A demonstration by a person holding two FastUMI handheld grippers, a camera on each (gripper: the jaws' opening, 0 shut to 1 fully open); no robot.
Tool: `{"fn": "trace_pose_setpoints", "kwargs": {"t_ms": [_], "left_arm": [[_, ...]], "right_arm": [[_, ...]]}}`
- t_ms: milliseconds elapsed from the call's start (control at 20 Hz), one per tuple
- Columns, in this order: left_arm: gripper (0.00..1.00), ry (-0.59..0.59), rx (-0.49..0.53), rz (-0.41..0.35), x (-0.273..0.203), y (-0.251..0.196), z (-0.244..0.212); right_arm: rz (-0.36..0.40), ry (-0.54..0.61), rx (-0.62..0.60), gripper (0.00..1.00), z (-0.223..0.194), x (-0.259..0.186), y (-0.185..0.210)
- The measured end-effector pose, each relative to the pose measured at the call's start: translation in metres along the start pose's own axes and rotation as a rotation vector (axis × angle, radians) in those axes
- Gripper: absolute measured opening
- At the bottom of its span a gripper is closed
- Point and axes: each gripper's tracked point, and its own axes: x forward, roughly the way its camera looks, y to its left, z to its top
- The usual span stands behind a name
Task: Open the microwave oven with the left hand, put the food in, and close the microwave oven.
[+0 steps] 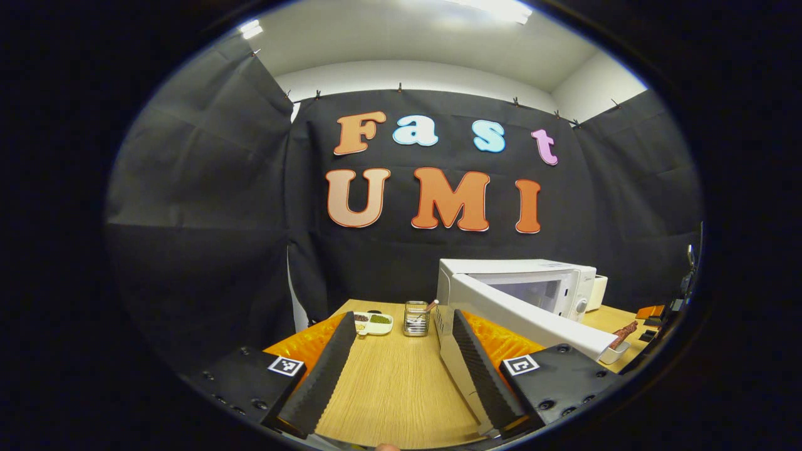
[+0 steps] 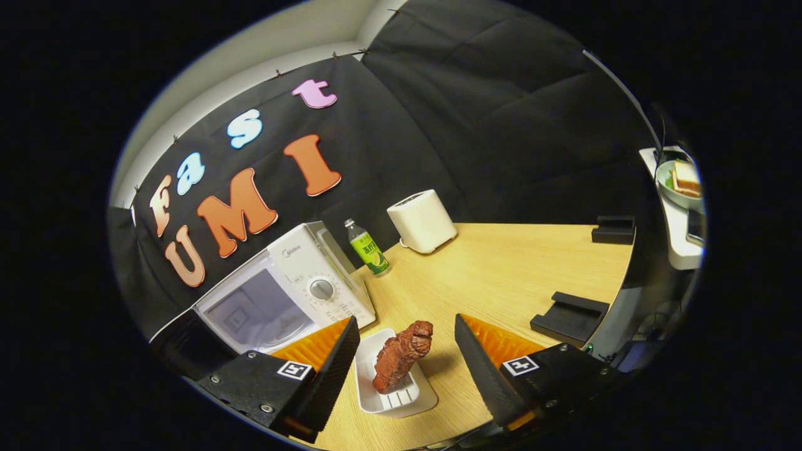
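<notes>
The white microwave (image 1: 520, 268) stands at the back of the wooden table, its door (image 1: 532, 318) swung partly out toward me. My left gripper (image 1: 402, 341) is open, fingers wide apart; the door's free edge lies along the inner side of its right finger (image 1: 482, 369). In the right gripper view the microwave (image 2: 313, 263) shows its dial panel and grey window. A brown piece of meat (image 2: 401, 360) leans in a small white tray (image 2: 401, 401) in front of it. My right gripper (image 2: 406, 329) is open, one finger on each side of the tray, neither touching it.
A green bottle (image 2: 368, 249) and a white toaster (image 2: 423, 220) stand right of the microwave. Black blocks (image 2: 570, 318) lie near the table's right edge. Left of the door sit a divided dish of grains (image 1: 374, 322) and a glass jar (image 1: 416, 318).
</notes>
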Motion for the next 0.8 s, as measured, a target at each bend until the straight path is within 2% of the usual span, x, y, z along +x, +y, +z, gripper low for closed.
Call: {"fn": "trace_pose_setpoints", "kwargs": {"t_ms": [100,250,300,400,450,500,550,650,800], "left_arm": [[0.99,-0.005,-0.003,0.002,-0.002,0.002,0.003],[0.97,-0.011,-0.014,-0.002,-0.004,0.003,0.004],[0.96,-0.011,-0.01,0.004,-0.004,0.005,0.005],[0.99,-0.015,-0.009,0.008,-0.005,0.008,0.005],[0.99,-0.016,-0.011,0.013,-0.004,0.008,0.006],[0.97,-0.016,-0.016,0.02,-0.004,0.011,0.005],[0.99,-0.016,-0.022,0.021,-0.003,0.011,0.005],[0.96,-0.006,-0.033,0.018,0.0,0.01,0.002],[0.97,-0.003,-0.036,0.021,-0.001,0.014,0.001]], "right_arm": [[0.016,-0.003,0.06,0.93,0.0,0.004,-0.002],[0.029,0.035,0.078,0.77,-0.013,0.013,-0.005],[0.024,0.049,0.075,0.75,-0.017,0.02,-0.002],[0.009,0.059,0.098,0.64,-0.018,0.032,0.0],[0.007,0.06,0.119,0.53,-0.016,0.035,-0.001],[0.019,0.059,0.144,0.46,-0.015,0.035,0.003],[0.038,0.053,0.174,0.34,-0.012,0.035,0.009],[0.038,0.04,0.203,0.18,-0.006,0.031,0.015],[0.045,0.028,0.142,0.11,0.002,0.027,0.03]]}}
